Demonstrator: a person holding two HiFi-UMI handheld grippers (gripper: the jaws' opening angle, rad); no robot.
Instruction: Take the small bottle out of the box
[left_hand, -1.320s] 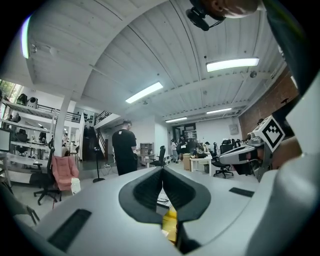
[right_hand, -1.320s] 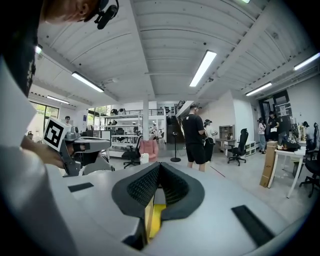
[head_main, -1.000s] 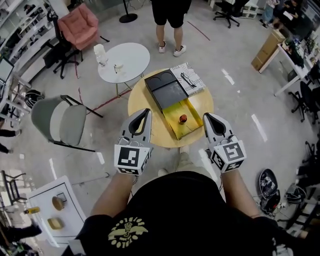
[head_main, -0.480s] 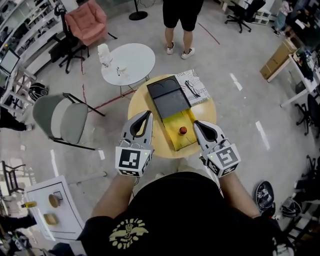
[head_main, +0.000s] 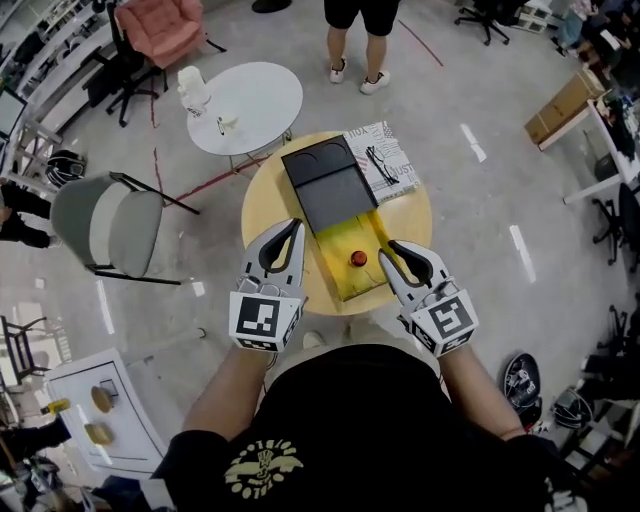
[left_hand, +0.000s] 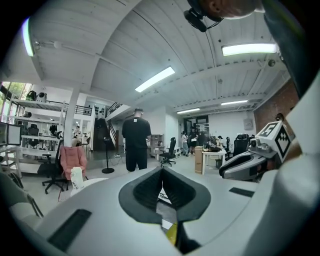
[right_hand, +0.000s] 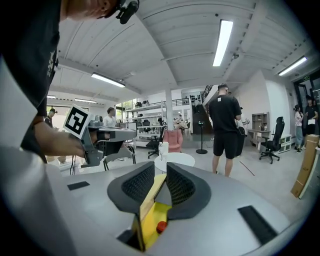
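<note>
Head view puts my left claw (head_main: 292, 226) and right claw (head_main: 393, 248) over the near side of the round worktop (head_main: 268, 205), with the open box (head_main: 338, 270) between them. Its yellow tray holds one small bottle (head_main: 358, 259). Only a red cap shows; the body is too small to make out. The bottle sits just beside my right claw's tips, on the side toward my left claw, untouched. My right claw's jaws have just been opening and stand apart. In the right gripper view the tray's yellow wall and the red cap show through the gap, with nothing pressed by the pads. My left claw's jaws meet at the tips, holding nothing. Farther on, the box's black cover (head_main: 328, 185) hides the tray's far end. A printed paper (head_main: 385, 160) lies beside it.
</note>
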